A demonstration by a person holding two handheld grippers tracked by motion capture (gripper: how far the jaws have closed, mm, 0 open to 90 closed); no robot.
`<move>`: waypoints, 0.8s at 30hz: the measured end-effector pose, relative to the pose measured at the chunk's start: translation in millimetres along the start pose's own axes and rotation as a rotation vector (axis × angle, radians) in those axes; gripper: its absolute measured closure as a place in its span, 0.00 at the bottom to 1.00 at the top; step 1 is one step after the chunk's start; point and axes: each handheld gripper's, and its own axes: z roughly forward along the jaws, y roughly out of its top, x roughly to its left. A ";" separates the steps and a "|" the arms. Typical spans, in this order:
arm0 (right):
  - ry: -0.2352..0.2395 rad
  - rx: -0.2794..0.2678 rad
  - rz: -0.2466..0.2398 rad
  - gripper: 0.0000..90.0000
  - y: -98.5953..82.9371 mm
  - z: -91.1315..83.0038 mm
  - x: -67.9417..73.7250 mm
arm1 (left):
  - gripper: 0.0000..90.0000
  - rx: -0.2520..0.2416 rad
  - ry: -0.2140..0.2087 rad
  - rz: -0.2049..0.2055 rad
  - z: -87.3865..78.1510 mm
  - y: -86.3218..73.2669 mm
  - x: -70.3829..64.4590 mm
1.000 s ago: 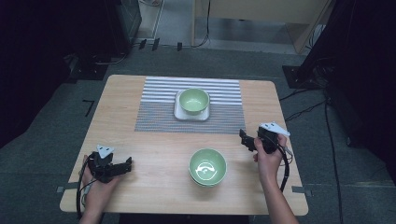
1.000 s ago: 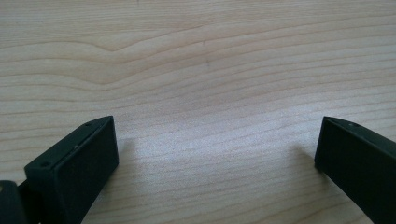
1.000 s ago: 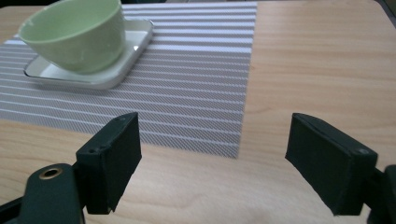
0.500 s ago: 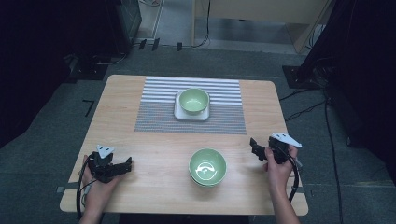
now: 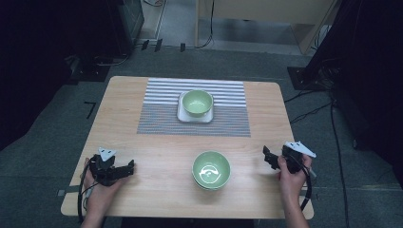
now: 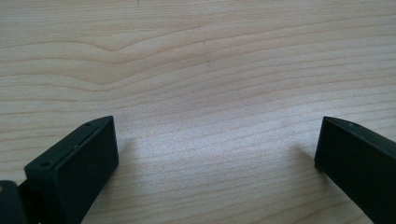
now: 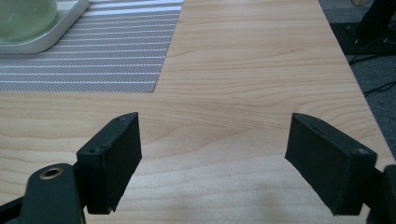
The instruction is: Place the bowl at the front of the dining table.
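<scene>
On the pale wooden tabletop [image 5: 161, 156], near its front left corner, the left black hand-held gripper [image 5: 127, 168] lies low over the wood in the person's left hand [image 5: 100, 187]. Its jaws point toward the middle of the front edge. In the left gripper view they stand wide apart, with bare wood grain between them and nothing held or touched.

Farther along, toward the back edge and midway between the side edges, lies a grey and white striped woven placemat [image 5: 228, 118]. On it sits a small white square tray [image 5: 186, 115], and in the tray rests a light green ceramic bowl [image 5: 197, 102]. The right gripper view catches the mat's corner [image 7: 116, 56] and a rim of the tray [image 7: 56, 32] with the bowl [image 7: 23, 16] at its upper left.

Near the front edge, about midway, sits a second light green ceramic bowl with a glossy inside [image 5: 211, 169], directly on the wood. It lies between the two grippers, apart from both, with bare tabletop on either side.

Near the front right corner, the right black hand-held gripper [image 5: 268, 158] is held in the person's right hand [image 5: 292, 173], and its jaws point toward that front bowl. In the right gripper view its jaws are spread wide above the wood, gripping nothing.
</scene>
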 end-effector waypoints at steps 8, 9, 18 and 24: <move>-0.019 0.004 0.006 0.20 -6.9 -4.0 -10.9 | 0.00 0.000 0.000 0.000 0.0 0.0 0.0; -0.022 0.007 0.007 0.20 -7.6 -4.6 -11.8 | 0.00 0.000 0.000 0.000 0.0 0.0 0.0; -0.042 0.018 0.005 0.19 -15.0 -11.0 -25.4 | 0.00 -0.001 -0.003 0.003 0.1 0.0 -0.3; -0.050 0.034 0.014 0.19 -20.9 -15.2 -35.1 | 0.00 -0.002 -0.005 0.004 0.1 0.0 -0.4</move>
